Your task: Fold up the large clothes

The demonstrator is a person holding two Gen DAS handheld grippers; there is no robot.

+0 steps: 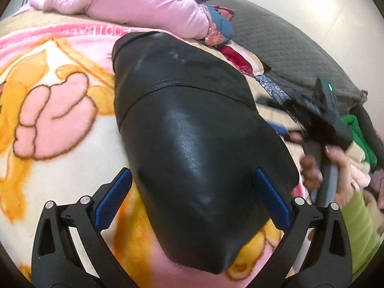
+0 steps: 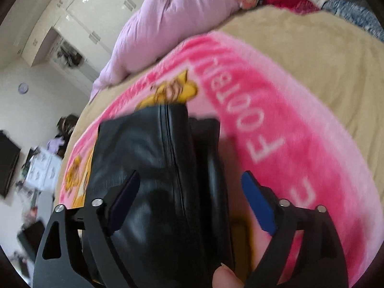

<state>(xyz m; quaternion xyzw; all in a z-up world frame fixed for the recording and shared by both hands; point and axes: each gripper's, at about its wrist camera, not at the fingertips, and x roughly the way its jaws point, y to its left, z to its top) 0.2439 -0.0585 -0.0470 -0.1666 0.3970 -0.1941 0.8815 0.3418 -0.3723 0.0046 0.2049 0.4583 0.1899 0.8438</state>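
Left wrist view: mounted behind the left gripper (image 1: pixel 192 199), looking steeply down along its fingers, very near a black leather garment (image 1: pixel 192 124) on the cartoon blanket (image 1: pixel 52 110). Right wrist view: set behind the right gripper (image 2: pixel 192 206), tilted downward and rolled, close over the same garment (image 2: pixel 156 168); blurred, so probably from the opposite end. Shared by both: garment, blanket (image 2: pixel 300 144), pink quilt (image 1: pixel 134 0) at the far edge (image 2: pixel 172 24).
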